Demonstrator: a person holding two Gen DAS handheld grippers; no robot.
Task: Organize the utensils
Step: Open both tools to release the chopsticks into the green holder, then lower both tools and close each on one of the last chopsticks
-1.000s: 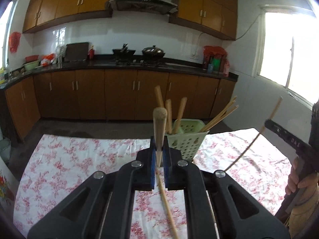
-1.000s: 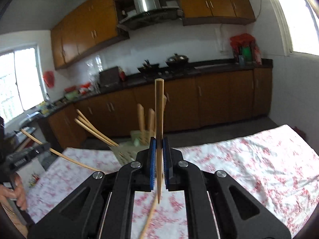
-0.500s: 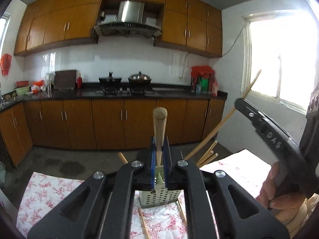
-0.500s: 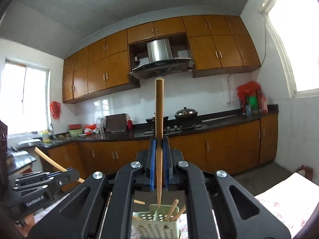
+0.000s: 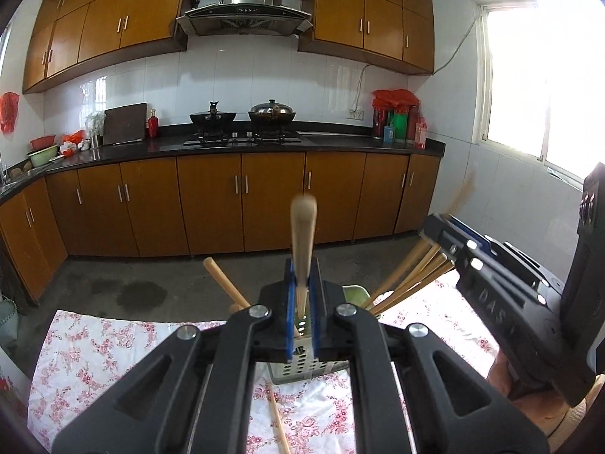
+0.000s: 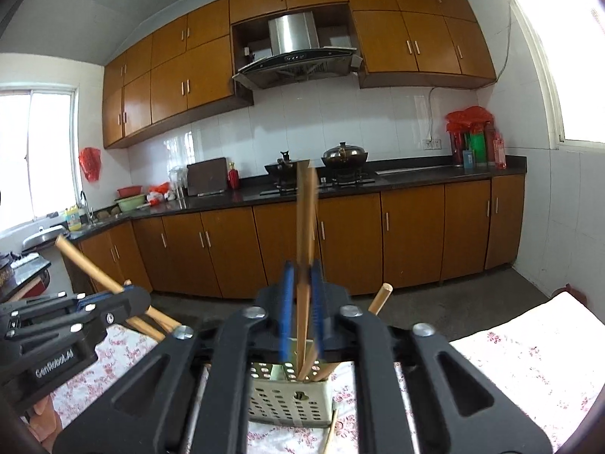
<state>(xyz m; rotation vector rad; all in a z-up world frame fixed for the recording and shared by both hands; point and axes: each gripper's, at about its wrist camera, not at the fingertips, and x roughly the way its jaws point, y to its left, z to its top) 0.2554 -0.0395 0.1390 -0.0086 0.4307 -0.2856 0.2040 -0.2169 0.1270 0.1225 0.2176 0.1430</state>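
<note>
Slanting chopsticks [image 5: 408, 278] crowd the holder's [image 6: 287, 397] mouth; bare tablecloth [image 6: 529, 359] lies open beside it.

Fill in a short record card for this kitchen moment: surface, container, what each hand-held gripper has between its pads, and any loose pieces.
surface: table with floral cloth
container: perforated green holder, upright on the cloth, wooden sticks already inside
left hand-held gripper: shut on a round-ended wooden utensil, above the holder
right hand-held gripper: jaws opening; blurred chopstick between the pads, lower end in the holder
loose pieces: one stick on the cloth in front of the holder
</note>
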